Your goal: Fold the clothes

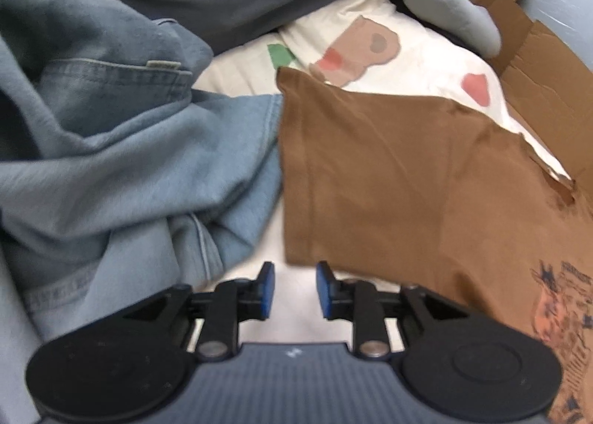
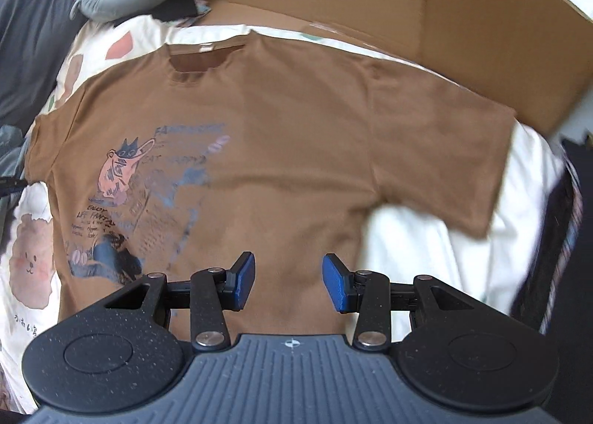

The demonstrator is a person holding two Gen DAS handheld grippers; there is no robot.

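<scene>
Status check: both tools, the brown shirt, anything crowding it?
Left tool open, empty. Right tool open over brown T-shirt, which lies flat, print up. Denim pile beside sleeve; cardboard along far edge.

1. Brown cotton T-shirt (image 2: 281, 149), chest print: the blurred blue heading reads partly "FAN…"; the rest is illegible.
2. Same print, lower left: black lettering reads approximately "ENJOY" and "LIFE FANTASY"; the smaller lines beneath are unreadable.
3. Cream cartoon-printed bedsheet (image 2: 26, 316), left edge: small dark characters, not legible.
</scene>
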